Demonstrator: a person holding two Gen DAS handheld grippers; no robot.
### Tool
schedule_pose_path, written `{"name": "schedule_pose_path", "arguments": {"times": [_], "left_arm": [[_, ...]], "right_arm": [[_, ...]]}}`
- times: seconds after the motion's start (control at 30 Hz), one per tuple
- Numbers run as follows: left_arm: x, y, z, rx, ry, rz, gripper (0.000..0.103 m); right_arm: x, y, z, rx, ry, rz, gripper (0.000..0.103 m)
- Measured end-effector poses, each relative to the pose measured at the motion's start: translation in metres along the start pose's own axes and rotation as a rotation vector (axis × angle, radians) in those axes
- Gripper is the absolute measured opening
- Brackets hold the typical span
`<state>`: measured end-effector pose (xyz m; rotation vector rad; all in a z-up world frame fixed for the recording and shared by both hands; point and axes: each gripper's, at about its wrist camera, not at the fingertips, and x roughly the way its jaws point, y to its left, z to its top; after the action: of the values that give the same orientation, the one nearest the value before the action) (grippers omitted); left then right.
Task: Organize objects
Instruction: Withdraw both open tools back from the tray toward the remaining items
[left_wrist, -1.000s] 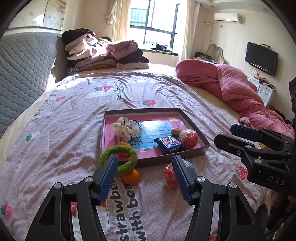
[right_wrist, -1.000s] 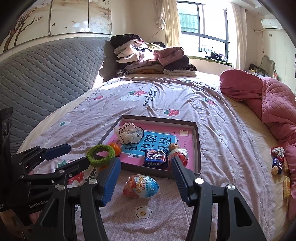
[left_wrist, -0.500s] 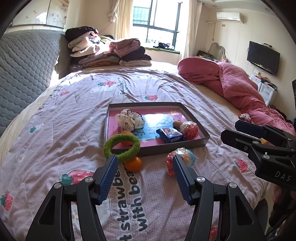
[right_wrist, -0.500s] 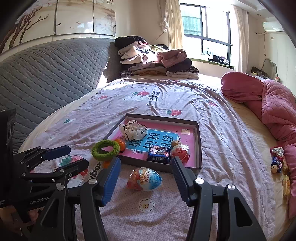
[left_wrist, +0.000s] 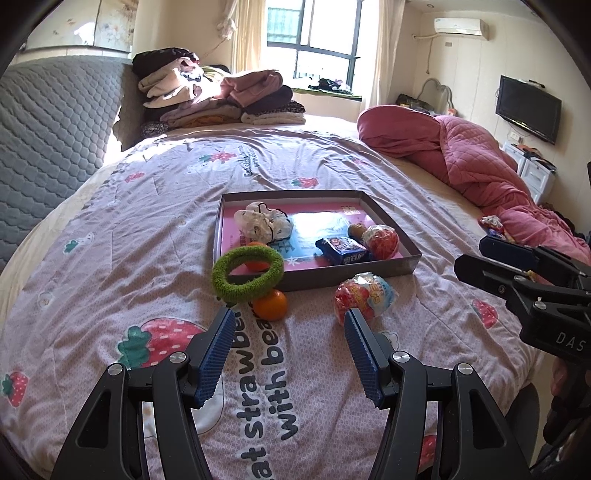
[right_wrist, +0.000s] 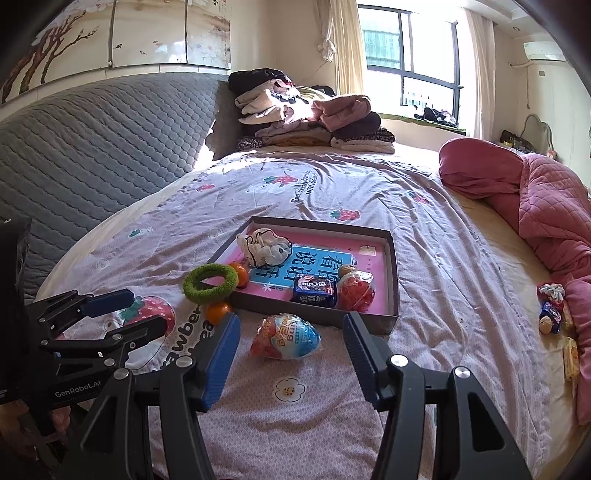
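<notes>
A shallow grey tray (left_wrist: 402, 264) (right_wrist: 393, 273) with a pink floor lies on the bed. It holds a white scrunchie (left_wrist: 263, 223), a blue snack packet (left_wrist: 343, 250), a red wrapped ball (left_wrist: 382, 240) and an orange (left_wrist: 256, 264). A green fuzzy ring (left_wrist: 248, 272) (right_wrist: 211, 283) leans on the tray's near left corner. A second orange (left_wrist: 270, 304) (right_wrist: 218, 311) and a foil-wrapped egg (left_wrist: 364, 297) (right_wrist: 285, 336) lie on the sheet before the tray. My left gripper (left_wrist: 290, 345) and right gripper (right_wrist: 290, 349) are open and empty, short of these.
A pink quilt (left_wrist: 472, 162) is heaped on the right. Folded clothes (left_wrist: 218, 96) are stacked at the head of the bed by the grey padded headboard (right_wrist: 92, 147). Several small wrapped items (right_wrist: 552, 306) lie by the quilt's edge.
Both grippers have pulled back from the tray and risen a little, so the objects sit farther ahead. Nothing on the bed has moved.
</notes>
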<state>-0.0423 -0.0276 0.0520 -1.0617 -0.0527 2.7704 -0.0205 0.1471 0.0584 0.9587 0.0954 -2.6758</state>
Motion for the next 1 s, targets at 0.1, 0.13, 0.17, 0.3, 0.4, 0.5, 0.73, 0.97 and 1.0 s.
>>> {"name": "schedule_pose_path", "arguments": {"times": [0.1,0.13,0.17,0.3,0.4,0.5,0.73,0.97,1.0], "left_arm": [[-0.001,0.001,-0.002,-0.005,0.001,-0.002,0.063],[-0.001,0.001,-0.003,-0.005,0.003,0.0,0.063],[-0.001,0.001,-0.004,-0.005,0.005,0.002,0.063],[0.0,0.0,-0.009,-0.005,0.016,0.0,0.063],[0.002,0.0,-0.014,-0.003,0.027,0.002,0.063],[0.003,0.0,-0.019,-0.001,0.04,0.006,0.063],[0.002,0.002,-0.028,-0.006,0.051,0.018,0.063],[0.001,0.0,-0.037,0.004,0.066,0.02,0.063],[0.001,0.0,-0.039,0.003,0.068,0.022,0.063]], "right_arm": [[0.001,0.0,-0.004,-0.001,0.008,-0.002,0.058],[0.001,-0.001,-0.006,0.001,0.011,-0.004,0.058],[0.002,-0.001,-0.007,0.002,0.015,-0.002,0.058],[0.004,0.0,-0.013,0.001,0.029,-0.002,0.058],[0.006,0.002,-0.019,-0.008,0.04,-0.002,0.058],[0.007,0.004,-0.024,-0.013,0.05,0.0,0.058],[0.011,0.005,-0.035,-0.019,0.073,-0.004,0.058],[0.01,0.007,-0.043,-0.036,0.086,-0.02,0.058],[0.01,0.007,-0.044,-0.035,0.086,-0.02,0.058]]}}
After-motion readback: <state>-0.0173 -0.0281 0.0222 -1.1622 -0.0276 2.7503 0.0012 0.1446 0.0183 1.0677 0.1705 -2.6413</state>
